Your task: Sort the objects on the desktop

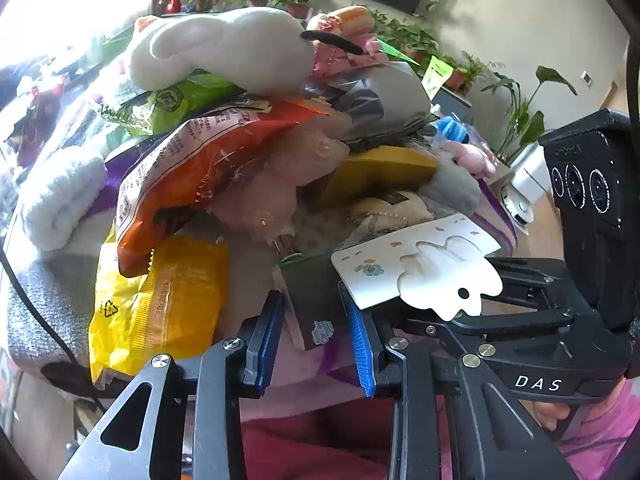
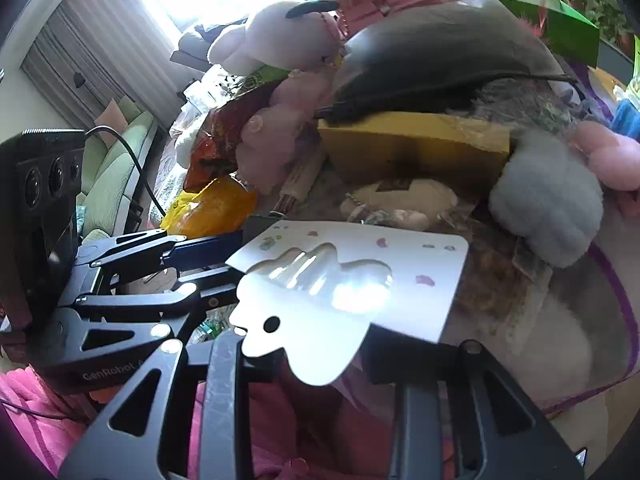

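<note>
My left gripper (image 1: 316,344) pinches a small dark tag-like card (image 1: 310,304); the right gripper (image 2: 320,364), beside it, clamps the white blister card (image 2: 352,280), its length running across the jaws.

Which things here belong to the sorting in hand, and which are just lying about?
In hand: white blister card in right claw; dark tag in left claw.
Lying about: white plush, orange snack bag, yellow bag, yellow box, potted plants.
</note>
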Demonstrator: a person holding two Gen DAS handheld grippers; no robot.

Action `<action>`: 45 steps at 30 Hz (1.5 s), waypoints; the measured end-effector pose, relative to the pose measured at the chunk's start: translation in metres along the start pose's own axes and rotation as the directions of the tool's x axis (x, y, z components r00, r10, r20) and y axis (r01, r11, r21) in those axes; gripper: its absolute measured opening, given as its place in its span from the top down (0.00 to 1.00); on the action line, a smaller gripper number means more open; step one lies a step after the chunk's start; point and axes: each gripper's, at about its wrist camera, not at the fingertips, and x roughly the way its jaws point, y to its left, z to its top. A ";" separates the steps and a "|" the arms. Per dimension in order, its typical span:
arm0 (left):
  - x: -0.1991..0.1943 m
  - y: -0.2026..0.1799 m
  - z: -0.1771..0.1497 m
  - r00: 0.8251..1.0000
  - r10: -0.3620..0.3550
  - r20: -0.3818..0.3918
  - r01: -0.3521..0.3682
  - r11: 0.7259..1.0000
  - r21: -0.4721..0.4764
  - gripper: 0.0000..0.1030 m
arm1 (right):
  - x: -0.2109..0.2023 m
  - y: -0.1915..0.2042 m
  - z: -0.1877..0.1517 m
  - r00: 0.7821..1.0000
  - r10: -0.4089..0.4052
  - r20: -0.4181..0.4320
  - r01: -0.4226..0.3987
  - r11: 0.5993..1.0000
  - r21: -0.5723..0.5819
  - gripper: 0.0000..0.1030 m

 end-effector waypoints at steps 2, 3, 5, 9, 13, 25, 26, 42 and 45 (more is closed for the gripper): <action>0.001 0.003 0.001 1.000 -0.012 -0.002 0.012 1.000 -0.017 0.69 | 0.001 -0.003 0.001 1.000 0.012 0.008 -0.012 1.000 0.012 0.76; 0.000 0.003 0.001 1.000 -0.013 0.000 0.013 1.000 -0.022 0.69 | 0.002 -0.005 0.002 0.999 0.036 0.007 -0.036 0.999 0.025 0.77; -0.005 -0.001 -0.001 1.000 -0.002 0.012 0.002 1.000 0.002 0.69 | 0.000 -0.005 0.002 0.999 0.037 0.014 -0.038 0.999 0.036 0.78; -0.020 -0.010 -0.001 0.998 0.024 0.059 -0.026 0.999 0.034 0.69 | -0.009 0.002 0.000 0.999 0.039 0.032 -0.039 0.999 0.018 0.79; -0.036 -0.017 0.007 0.993 0.032 0.115 -0.038 0.998 0.054 0.69 | -0.025 0.015 0.006 0.996 0.026 0.088 -0.024 0.999 -0.024 0.79; -0.051 -0.037 0.065 0.972 0.027 0.234 -0.058 0.991 0.124 0.69 | -0.064 0.032 0.044 0.970 -0.007 0.244 0.032 0.995 -0.098 0.79; -0.050 -0.037 0.071 0.971 0.029 0.239 -0.061 0.990 0.128 0.69 | -0.067 0.030 0.048 0.967 -0.009 0.255 0.037 0.994 -0.102 0.79; -0.037 -0.046 0.125 0.961 0.036 0.274 -0.080 0.985 0.152 0.69 | -0.081 -0.003 0.096 0.950 0.010 0.313 0.021 0.995 -0.095 0.79; -0.035 -0.048 0.135 0.959 0.033 0.282 -0.081 0.984 0.159 0.69 | -0.084 -0.006 0.105 0.945 0.008 0.327 0.026 0.995 -0.098 0.79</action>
